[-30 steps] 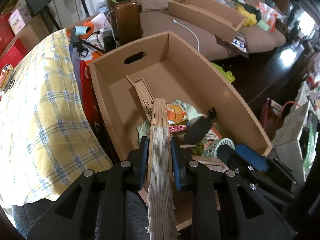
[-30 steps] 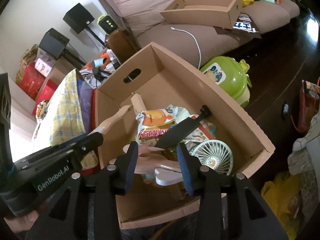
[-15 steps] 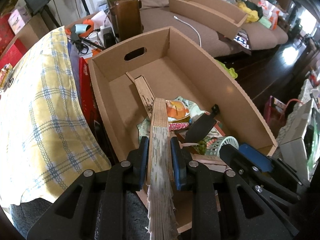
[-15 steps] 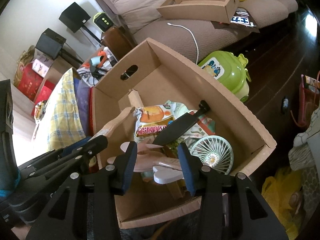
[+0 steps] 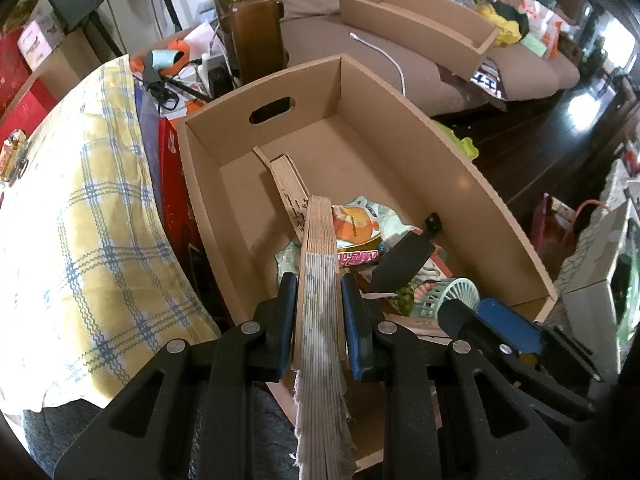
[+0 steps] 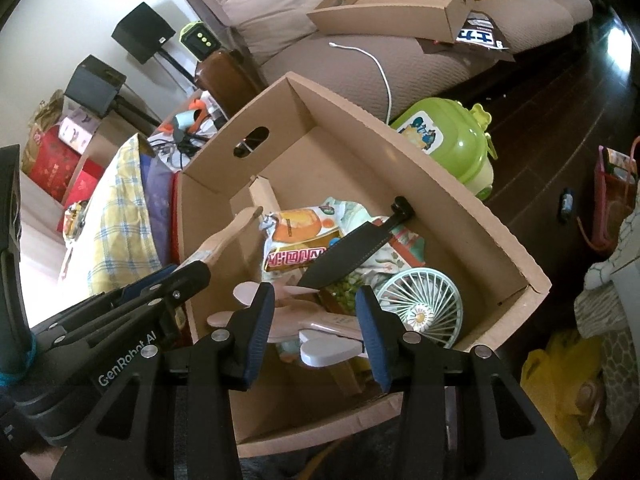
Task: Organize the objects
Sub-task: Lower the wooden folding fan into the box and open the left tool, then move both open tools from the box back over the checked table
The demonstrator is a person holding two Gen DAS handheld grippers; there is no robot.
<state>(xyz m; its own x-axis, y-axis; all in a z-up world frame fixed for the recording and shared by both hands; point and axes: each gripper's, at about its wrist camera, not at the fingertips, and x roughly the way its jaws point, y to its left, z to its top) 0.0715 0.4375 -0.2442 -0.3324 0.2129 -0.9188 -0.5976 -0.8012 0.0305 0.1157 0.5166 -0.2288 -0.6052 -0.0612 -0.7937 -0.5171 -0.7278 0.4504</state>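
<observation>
My left gripper (image 5: pixel 318 282) is shut on a folded wooden hand fan (image 5: pixel 320 236), held edge-up over the near left corner of a large cardboard box (image 5: pixel 400 128). The right wrist view shows that fan (image 6: pixel 228 240) and the left gripper (image 6: pixel 188 276) at the left. Over the box's near edge my right gripper (image 6: pixel 314 294) is shut on a pink and white plastic toy (image 6: pixel 320 330), whose pink lobes stick out past the left finger. In the box (image 6: pixel 460 216) lie a black sheathed knife (image 6: pixel 352 248), a snack packet (image 6: pixel 300 236) and a small white fan (image 6: pixel 420 304).
A yellow checked cloth (image 5: pixel 80 220) covers furniture left of the box. A green toy container (image 6: pixel 444 140) sits on the dark floor beside the box's right wall. Behind is a sofa carrying a shallow cardboard tray (image 6: pixel 392 4) and a white cable (image 6: pixel 380 68).
</observation>
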